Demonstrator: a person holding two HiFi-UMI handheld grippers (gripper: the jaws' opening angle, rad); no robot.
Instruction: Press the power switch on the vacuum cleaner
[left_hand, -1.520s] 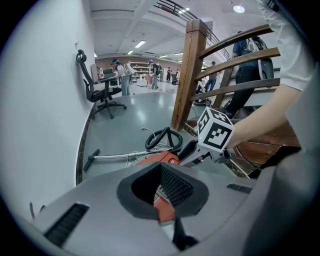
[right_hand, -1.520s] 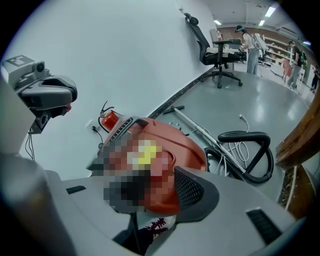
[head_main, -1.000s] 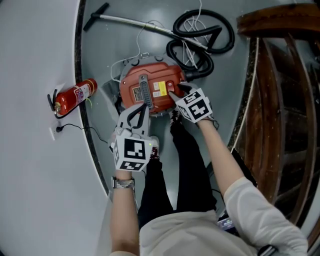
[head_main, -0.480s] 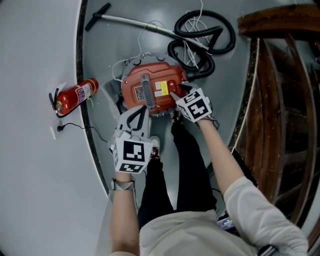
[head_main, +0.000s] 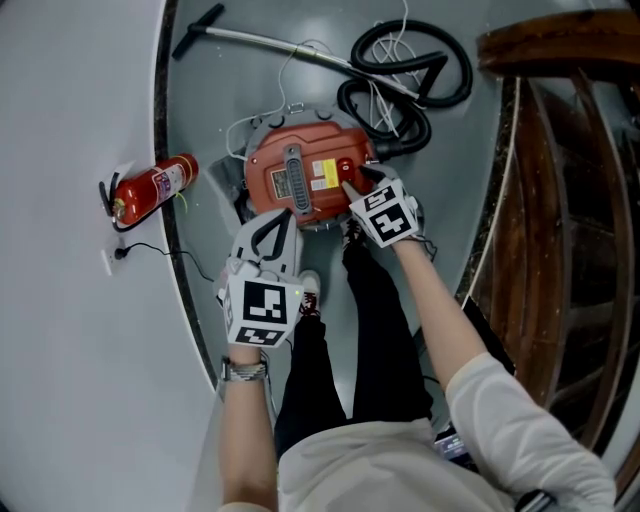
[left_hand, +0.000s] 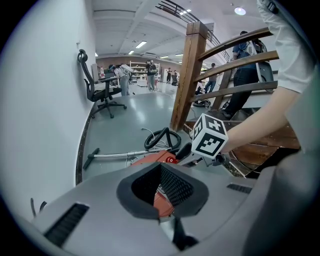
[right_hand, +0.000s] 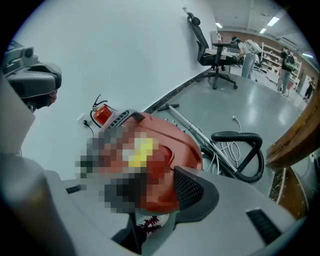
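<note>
A red vacuum cleaner (head_main: 268, 160) lies on the grey floor in front of my feet, with a yellow label and a small red power switch (head_main: 345, 167) on its right side. My right gripper (head_main: 351, 186) is shut, and its dark tips rest at that switch. In the right gripper view the vacuum cleaner (right_hand: 186, 146) fills the middle, partly under a mosaic patch. My left gripper (head_main: 286, 216) is shut on nothing and hovers at the near edge of the vacuum, apart from the switch. The left gripper view shows the right gripper's marker cube (left_hand: 209, 140) beside the red body (left_hand: 150, 158).
A black hose (head_main: 400, 70) and white cord coil behind the vacuum, with a metal wand (head_main: 265, 42) running left. A fire extinguisher (head_main: 155, 187) lies at the curved white wall. Wooden stair railings (head_main: 560, 150) stand at the right. My legs (head_main: 370, 320) and shoe (head_main: 308, 292) are below.
Almost nothing: the right gripper's tips stay at the red switch, shifted very slightly left. The left gripper holds its place.
</note>
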